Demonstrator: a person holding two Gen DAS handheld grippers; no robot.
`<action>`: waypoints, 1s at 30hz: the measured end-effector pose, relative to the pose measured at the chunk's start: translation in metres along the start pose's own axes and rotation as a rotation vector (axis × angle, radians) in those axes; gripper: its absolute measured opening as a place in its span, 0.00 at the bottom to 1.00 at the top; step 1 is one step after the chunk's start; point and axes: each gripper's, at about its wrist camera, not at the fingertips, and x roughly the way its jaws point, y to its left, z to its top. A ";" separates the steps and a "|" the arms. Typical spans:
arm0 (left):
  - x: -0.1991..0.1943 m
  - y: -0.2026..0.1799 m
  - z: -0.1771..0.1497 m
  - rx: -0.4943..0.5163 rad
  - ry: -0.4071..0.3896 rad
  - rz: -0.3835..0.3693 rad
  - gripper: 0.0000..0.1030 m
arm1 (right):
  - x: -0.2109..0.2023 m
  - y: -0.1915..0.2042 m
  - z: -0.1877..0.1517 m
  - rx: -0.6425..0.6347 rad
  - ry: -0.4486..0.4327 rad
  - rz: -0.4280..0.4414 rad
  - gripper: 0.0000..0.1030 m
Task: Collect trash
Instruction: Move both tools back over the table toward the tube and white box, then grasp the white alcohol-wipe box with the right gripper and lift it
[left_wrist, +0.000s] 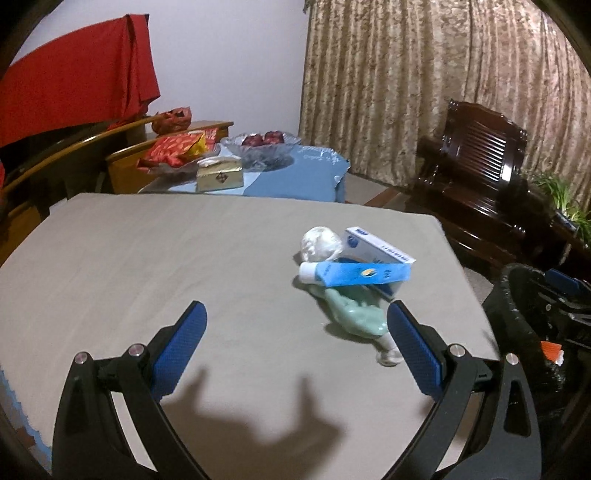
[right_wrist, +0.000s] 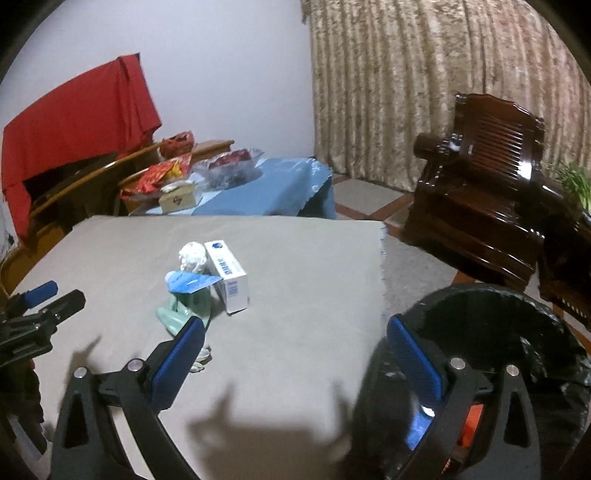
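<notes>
The trash sits in one small heap on the right half of my grey cloth-covered worktop (left_wrist: 147, 258): a crumpled white wad of plastic or tissue (left_wrist: 319, 242), a long white-and-blue cardboard box (left_wrist: 376, 254) just beside it, a flat blue squeeze tube with a white cap (left_wrist: 351, 275) lying across the box, and under them a limp pale-green squeezed-out tube (left_wrist: 351, 314) with a clear cap end towards me.

I judge all of it light. The wad is soft and will crush to nothing, so any pinch through its middle should do. The box is stiff but hollow; I would take it across its narrow sides. The blue tube looks slick and flat, best gripped near the cap shoulder, where it is firmest. The green tube is floppy and would droop from either end, so mid-body is safer.

My left tongs (left_wrist: 295, 328) stand wide apart, holding nothing, above the worktop with the green tube just inside the right pad. My right tongs (right_wrist: 295, 343) are likewise spread and empty, near the worktop's right edge.

Beside that edge, on the floor, stands the round black-lined bin (right_wrist: 517, 314), with some orange and blue scraps in it.
</notes>
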 end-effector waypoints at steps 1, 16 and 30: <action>0.004 0.003 0.000 -0.004 0.006 0.002 0.93 | 0.005 0.003 0.001 -0.006 0.004 0.002 0.94; 0.056 0.010 0.008 -0.017 0.051 0.017 0.93 | 0.086 0.019 0.007 -0.021 0.118 0.057 0.84; 0.079 0.030 0.011 -0.051 0.069 0.036 0.93 | 0.121 0.021 0.029 -0.012 0.115 0.049 0.79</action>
